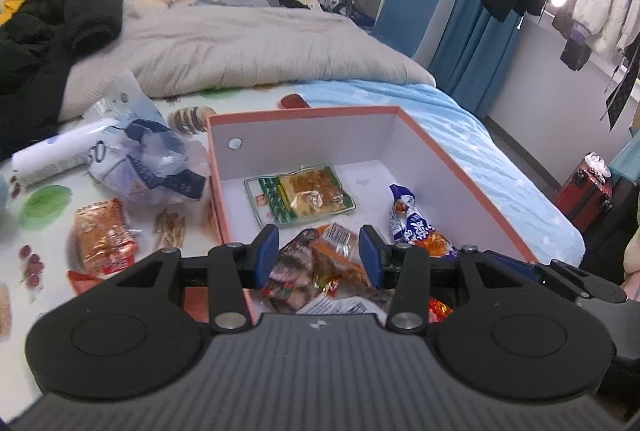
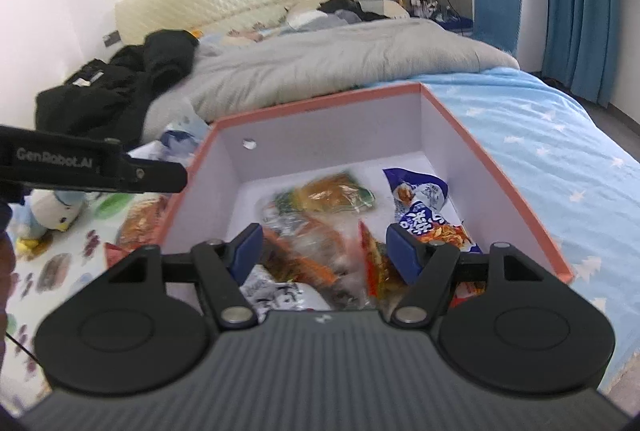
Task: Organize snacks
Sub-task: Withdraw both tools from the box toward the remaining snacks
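Note:
An open orange-rimmed box (image 1: pixel 304 114) with white walls lies on the bed. Inside it are a green packet (image 1: pixel 300 195), a blue-and-white packet (image 1: pixel 412 221) and a pile of orange packets (image 1: pixel 320 265) at the near end. My left gripper (image 1: pixel 319 235) hovers open over that pile, with nothing pressed between its blue pads. In the right wrist view the same box (image 2: pixel 320 103) shows. My right gripper (image 2: pixel 324 235) also hangs open above the blurred packets (image 2: pixel 308 251), beside the blue-and-white packet (image 2: pixel 424 207). An orange bread packet (image 1: pixel 106 235) and a small snack (image 1: pixel 170 229) lie left of the box.
A crumpled plastic bag (image 1: pixel 148 163) and a white roll (image 1: pixel 56 151) sit left of the box, with round biscuits (image 1: pixel 190 119) behind. A grey duvet (image 1: pixel 248 47) and black clothes (image 1: pixel 52 31) fill the far bed. A plush toy (image 2: pixel 56 211) lies at the left.

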{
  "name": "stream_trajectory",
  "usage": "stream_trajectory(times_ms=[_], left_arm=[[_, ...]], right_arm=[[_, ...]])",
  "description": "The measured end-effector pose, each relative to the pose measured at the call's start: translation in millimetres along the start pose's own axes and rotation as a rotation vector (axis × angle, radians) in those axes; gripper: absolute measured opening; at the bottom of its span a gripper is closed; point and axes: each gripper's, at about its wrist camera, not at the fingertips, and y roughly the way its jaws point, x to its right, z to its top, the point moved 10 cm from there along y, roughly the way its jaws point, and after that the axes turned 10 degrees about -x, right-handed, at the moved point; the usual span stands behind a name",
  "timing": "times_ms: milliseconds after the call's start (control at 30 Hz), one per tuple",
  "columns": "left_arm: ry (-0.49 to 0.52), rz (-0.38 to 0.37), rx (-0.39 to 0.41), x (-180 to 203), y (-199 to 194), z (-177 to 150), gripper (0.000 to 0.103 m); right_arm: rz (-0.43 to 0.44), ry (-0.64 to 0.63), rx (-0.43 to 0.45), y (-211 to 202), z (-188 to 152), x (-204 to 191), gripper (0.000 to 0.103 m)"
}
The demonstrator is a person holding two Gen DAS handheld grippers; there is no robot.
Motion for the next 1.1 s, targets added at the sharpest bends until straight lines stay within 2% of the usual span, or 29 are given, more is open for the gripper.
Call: stream_trajectory(times_ms=[200,400,567,800,1100], left_arm=[[0.004,0.022,0.038,-5,-54,-26,0.05],[-0.023,0.048,0.045,-18,-92,-57,0.05],[-0.027,0.067,0.052,-26,-118,-80,0.05],[-0.006,0.141,0.084,-36,-152,-107,0.05],[-0.125,0.189,0.079,-76,-188,-156,0.05]], right_arm=[[0.019,-0.024,0.043,-43,-10,-22,0.07],[0.056,-0.028,0.064,-75,-23,-46,0.07],[0.076,-0.059,0.073,-93,-36,-67,0.07],[0.1,-0.1,0.071,-110,-54,-93,0.07],[0.131,-0.179,0.044,-121,-73,-126,0.07]])
